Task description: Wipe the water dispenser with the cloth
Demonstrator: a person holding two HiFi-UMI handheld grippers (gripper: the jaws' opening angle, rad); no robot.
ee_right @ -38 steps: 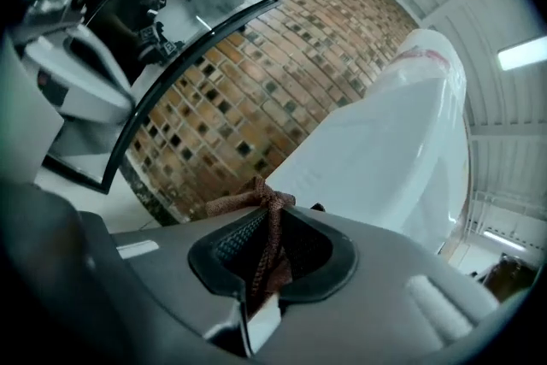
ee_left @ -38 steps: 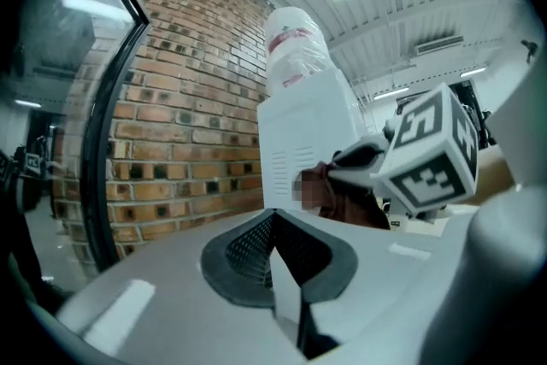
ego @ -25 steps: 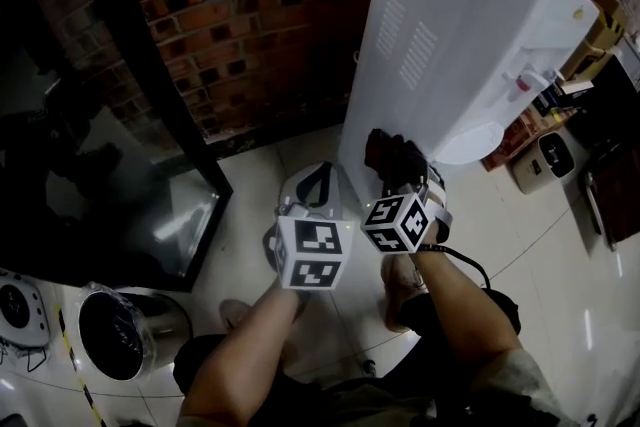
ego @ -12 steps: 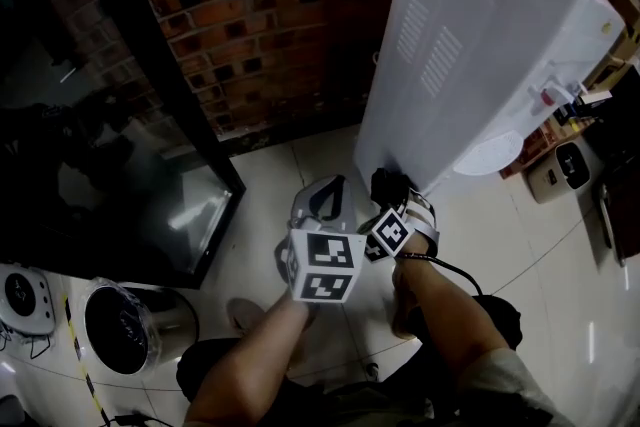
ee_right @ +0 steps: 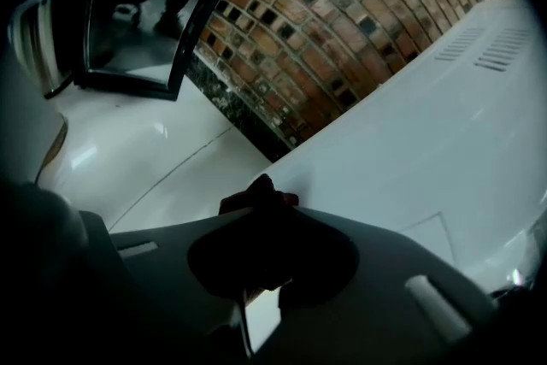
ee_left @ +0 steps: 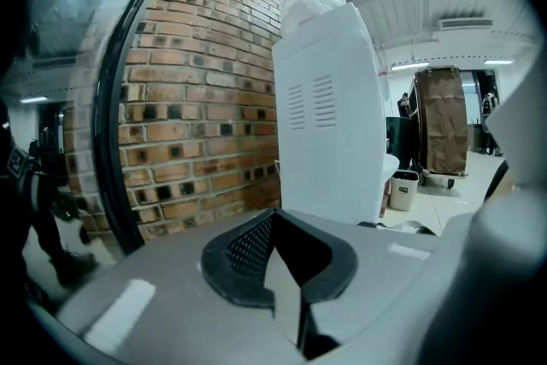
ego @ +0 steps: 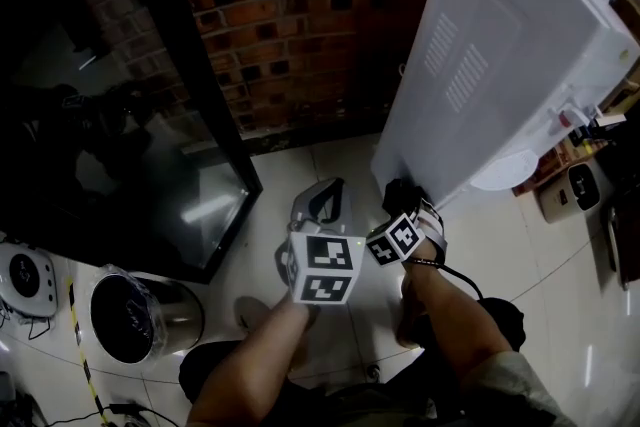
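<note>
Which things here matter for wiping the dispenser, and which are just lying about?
Job: water dispenser, dark cloth, right gripper clamping it.
Lying about: lined waste bin, black-framed glass panel, brick wall, empty left gripper.

Left gripper (ego: pixel 320 200), right gripper (ego: pixel 403 198) — pale grey housings, each with a marker cube (ego: pixel 325 267) in black-and-white squares. Black mesh-lined hollow (ee_left: pixel 256 256) behind the jaws. Thin black cable (ego: pixel 455 267) off the right one. Person — dark shorts (ego: pixel 205 365), greyish sleeve (ego: pixel 515 385).
</note>
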